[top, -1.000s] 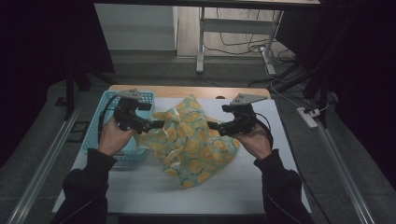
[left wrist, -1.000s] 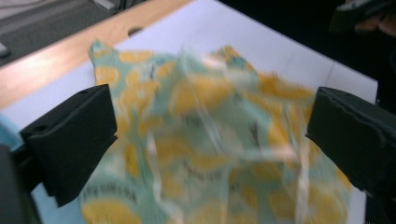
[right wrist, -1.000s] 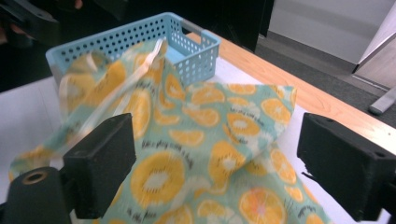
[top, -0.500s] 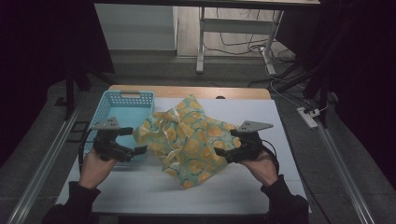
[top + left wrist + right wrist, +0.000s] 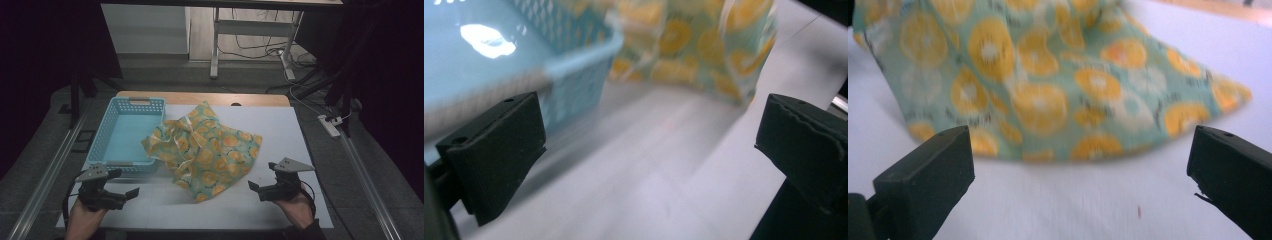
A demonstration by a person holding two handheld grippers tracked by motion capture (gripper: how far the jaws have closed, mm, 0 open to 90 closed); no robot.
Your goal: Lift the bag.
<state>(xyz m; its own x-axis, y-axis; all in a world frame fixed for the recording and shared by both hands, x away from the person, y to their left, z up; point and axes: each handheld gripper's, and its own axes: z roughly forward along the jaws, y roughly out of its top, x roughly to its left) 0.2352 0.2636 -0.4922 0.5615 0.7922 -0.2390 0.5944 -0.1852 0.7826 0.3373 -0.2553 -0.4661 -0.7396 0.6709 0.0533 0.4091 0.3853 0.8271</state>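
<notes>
Cloth (image 5: 202, 149): teal fabric printed with orange slices, lying crumpled and loosely bunched on the white table (image 5: 280, 135), mid-table, free of both grippers
Cloth edge, basket side: overlaps the near right corner of the light-blue basket (image 5: 125, 131); whether it rests on the rim or only leans against the wall I cannot tell
Basket: empty, at the table's left, long side running away from the person; likely the place the cloth is meant to end up, so it sits within easy reach of the left hand
Left gripper (image 5: 131, 192): low over the table's near left corner, just in front of the basket, aimed toward the cloth; in its own view the jaws stand wide apart with only bare table between them
Right gripper (image 5: 253, 186): near the table's front right, pointing at the cloth's near hem; jaws have just been opening and now stand at full spread, nothing between them
Right gripper view: cloth (image 5: 1048, 85) fills the upper part, hem lying flat on the table just ahead of the pads, not touched
Why this stance (judgement): both hands flank the cloth with jaws spread, which suits taking a fresh grip on its near edge or corners
Blur: cloth and basket smeared in both gripper views
</notes>
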